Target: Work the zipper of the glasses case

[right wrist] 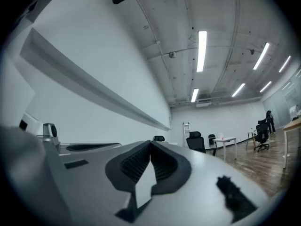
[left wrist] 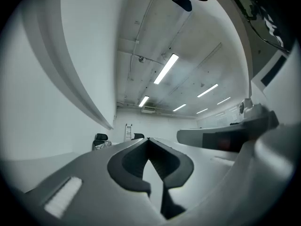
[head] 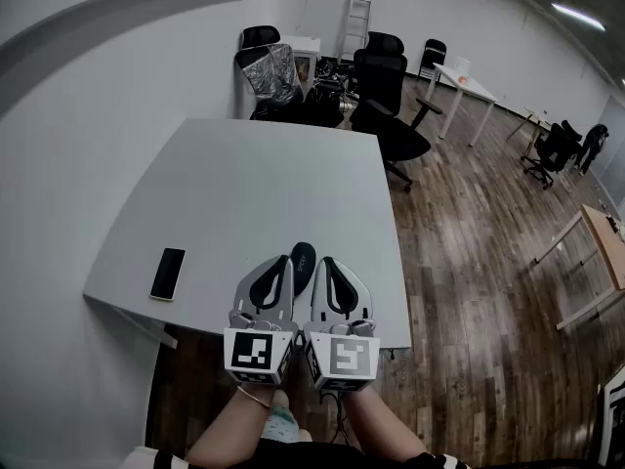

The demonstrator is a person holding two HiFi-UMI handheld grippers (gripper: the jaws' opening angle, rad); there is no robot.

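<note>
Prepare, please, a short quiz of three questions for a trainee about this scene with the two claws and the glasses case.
1. True or false: the glasses case is gripped in the left claw.
2. The phone lies on the table: A) left of both claws, B) right of both claws, C) between them.
3. Fill in: the right claw is ___ (open or shut).

Key
1. False: the case lies free on the table by the claw tips, and the left claw is shut on nothing.
2. A.
3. Shut, with nothing in it.
</note>
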